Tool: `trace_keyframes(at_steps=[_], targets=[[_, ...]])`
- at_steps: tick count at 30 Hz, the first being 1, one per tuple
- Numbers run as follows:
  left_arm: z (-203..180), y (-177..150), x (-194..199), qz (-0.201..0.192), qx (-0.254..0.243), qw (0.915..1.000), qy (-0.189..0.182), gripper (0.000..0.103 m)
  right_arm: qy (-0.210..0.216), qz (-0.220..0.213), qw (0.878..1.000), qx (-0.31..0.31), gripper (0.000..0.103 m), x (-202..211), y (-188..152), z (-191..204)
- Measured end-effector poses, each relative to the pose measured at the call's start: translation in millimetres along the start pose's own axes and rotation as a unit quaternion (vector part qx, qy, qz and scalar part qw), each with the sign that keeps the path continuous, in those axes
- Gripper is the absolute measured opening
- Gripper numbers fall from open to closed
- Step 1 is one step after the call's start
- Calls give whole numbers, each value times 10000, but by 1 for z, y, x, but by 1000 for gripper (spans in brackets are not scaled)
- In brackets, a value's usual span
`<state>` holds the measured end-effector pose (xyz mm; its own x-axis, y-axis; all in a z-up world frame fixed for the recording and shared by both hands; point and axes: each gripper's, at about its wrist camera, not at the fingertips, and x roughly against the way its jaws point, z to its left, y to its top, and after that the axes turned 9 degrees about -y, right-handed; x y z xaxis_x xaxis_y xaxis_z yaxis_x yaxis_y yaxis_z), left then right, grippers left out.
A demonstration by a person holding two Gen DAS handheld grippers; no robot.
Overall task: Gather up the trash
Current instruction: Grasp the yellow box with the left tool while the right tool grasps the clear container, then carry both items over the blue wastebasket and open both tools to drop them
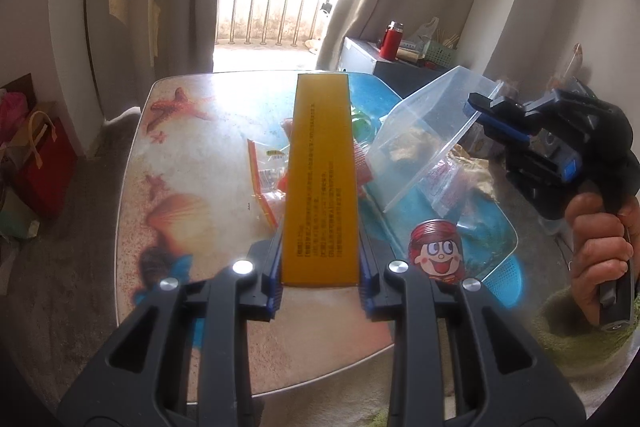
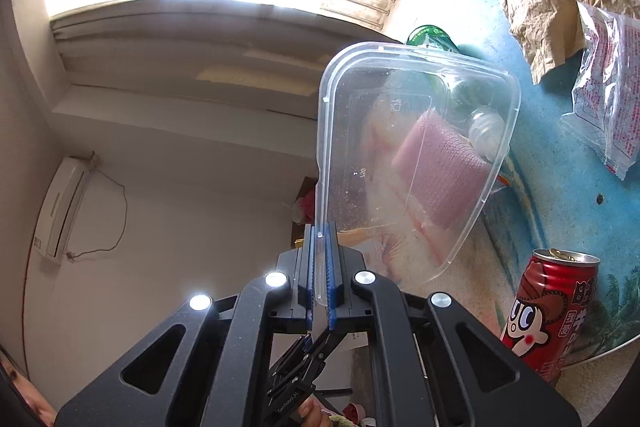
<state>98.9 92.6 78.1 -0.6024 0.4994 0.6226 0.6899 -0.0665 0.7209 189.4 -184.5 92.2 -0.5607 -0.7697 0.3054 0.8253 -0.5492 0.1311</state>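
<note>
My left gripper [image 1: 322,281] pinches a long yellow box [image 1: 320,183] by its near end, blue pads pressed against both long sides. The box juts straight forward over the table [image 1: 192,163], its far end reaching roughly to the table's back edge in my left view.

My right gripper [image 2: 320,283] has its jaws pressed together on the rim of a clear plastic container [image 2: 416,155]. From the left camera the right gripper [image 1: 486,117] holds that container [image 1: 432,135] tilted, lifted off the tabletop, its open mouth turned down toward the litter. The container's left corner sits just beside the yellow box's right edge; I cannot tell whether they touch.

Under and behind the container lie crumpled brown paper [image 2: 560,11], a printed plastic packet [image 2: 604,95] and a green bottle [image 2: 436,43]. Left of the box, a clear wrapper with orange stripes [image 1: 266,183] lies flat. A red cartoon can [image 1: 437,251] stands upright near the table's front right edge, just beside my left gripper's right finger.

The table's left half, printed with shells and starfish, shows the widest bare surface. Beyond the left edge, floor, then a red bag [image 1: 46,163] against the wall.
</note>
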Motion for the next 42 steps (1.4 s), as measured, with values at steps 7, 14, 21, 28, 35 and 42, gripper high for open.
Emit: trace_keyframes(at_steps=[7, 14, 21, 28, 35, 42], targets=[[-59, 23, 7, -267, -657, 9966, -423, 28, 172, -994, 9941, 398, 5, 105, -12, 9], [-166, 43, -39, 45, -1517, 9776, -1458, 28, -432, -2366, 9703, 259, 5, 242, -35, -30], [-284, 22, -136, 935, -2177, 9482, -2117, 28, -1424, -3095, 9365, -830, 5, 347, -64, -133], [-365, -30, -247, 2075, -2347, 9213, -2302, 28, -2146, -2936, 9104, -1972, 5, 378, -66, -248], [-406, -62, -348, 2808, -2322, 9098, -1987, 29, -2824, -2597, 8929, -2359, 5, 375, -29, -317], [-430, -70, -388, 2779, -2315, 9160, -1735, 62, -4110, -2033, 8545, -2441, 43, 369, 3, -375]])
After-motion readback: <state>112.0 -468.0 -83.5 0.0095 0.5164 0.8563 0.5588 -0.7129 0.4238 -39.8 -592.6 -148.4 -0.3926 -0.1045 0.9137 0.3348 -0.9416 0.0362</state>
